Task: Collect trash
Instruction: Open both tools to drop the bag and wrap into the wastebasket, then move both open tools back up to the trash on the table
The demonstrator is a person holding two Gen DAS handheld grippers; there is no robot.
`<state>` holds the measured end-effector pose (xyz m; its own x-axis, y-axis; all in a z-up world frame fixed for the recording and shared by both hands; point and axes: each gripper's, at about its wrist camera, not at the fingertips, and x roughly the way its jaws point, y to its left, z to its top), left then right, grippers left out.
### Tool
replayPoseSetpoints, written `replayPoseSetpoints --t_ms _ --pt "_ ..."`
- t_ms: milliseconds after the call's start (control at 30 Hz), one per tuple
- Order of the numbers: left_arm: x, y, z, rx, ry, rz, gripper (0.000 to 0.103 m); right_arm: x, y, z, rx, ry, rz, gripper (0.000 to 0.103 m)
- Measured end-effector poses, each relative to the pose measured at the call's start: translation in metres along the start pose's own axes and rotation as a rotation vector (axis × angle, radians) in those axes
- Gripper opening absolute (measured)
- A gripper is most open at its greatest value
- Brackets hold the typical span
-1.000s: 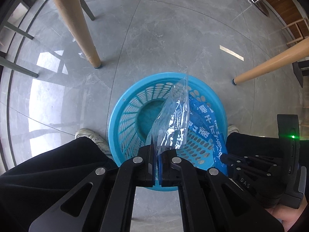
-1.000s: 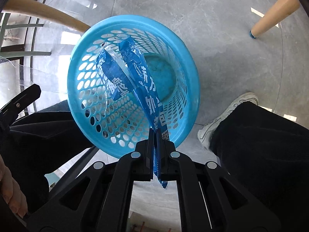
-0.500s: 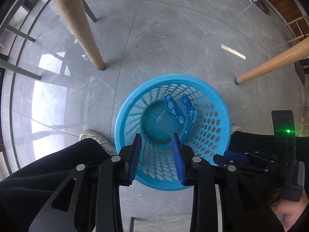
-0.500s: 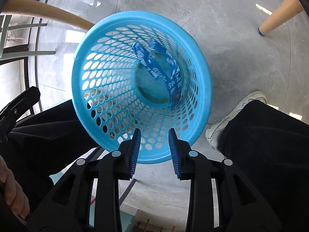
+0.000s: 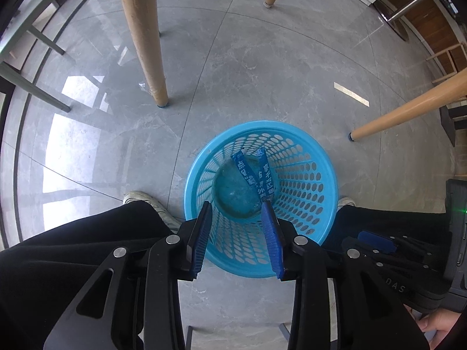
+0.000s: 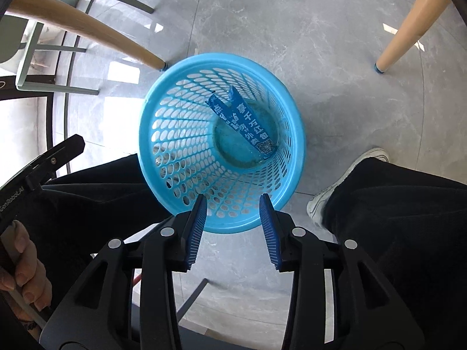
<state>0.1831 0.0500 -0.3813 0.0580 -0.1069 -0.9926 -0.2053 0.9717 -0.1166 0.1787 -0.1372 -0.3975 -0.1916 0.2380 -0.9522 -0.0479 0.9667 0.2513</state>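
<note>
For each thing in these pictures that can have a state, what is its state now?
Basket: upright on the floor, holds the wrapper.
Wrapper: released, lies folded in a V inside the basket, leaning on its wall.
Left gripper: open, jaws have just been opening, nothing between them.
Right gripper: open, jaws have just been opening, nothing between them.

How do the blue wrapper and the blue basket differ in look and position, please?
The blue wrapper is a thin, printed strip with white characters; the blue basket is rigid plastic with perforated walls. The wrapper lies slanted, leaning from the basket's floor up its wall; the basket stands upright on the grey floor. The wrapper is far smaller, sitting wholly inside the basket. Both are blue.
</note>
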Motion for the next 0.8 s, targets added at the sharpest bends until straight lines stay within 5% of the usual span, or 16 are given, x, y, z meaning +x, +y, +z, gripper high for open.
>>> replayPoseSetpoints --t_ms 267,800 --pt "-0.034 -0.006 -0.017 0.001 -0.056 -0.026 0.042 -0.050 0.000 -0.032 -0.036 -0.123 -0.022 0.048" --pt "-0.124 0.003 -0.076 0.005 -0.302 -0.075 0.054 -0.151 -0.003 -0.092 -0.076 -0.386 0.017 0.067"
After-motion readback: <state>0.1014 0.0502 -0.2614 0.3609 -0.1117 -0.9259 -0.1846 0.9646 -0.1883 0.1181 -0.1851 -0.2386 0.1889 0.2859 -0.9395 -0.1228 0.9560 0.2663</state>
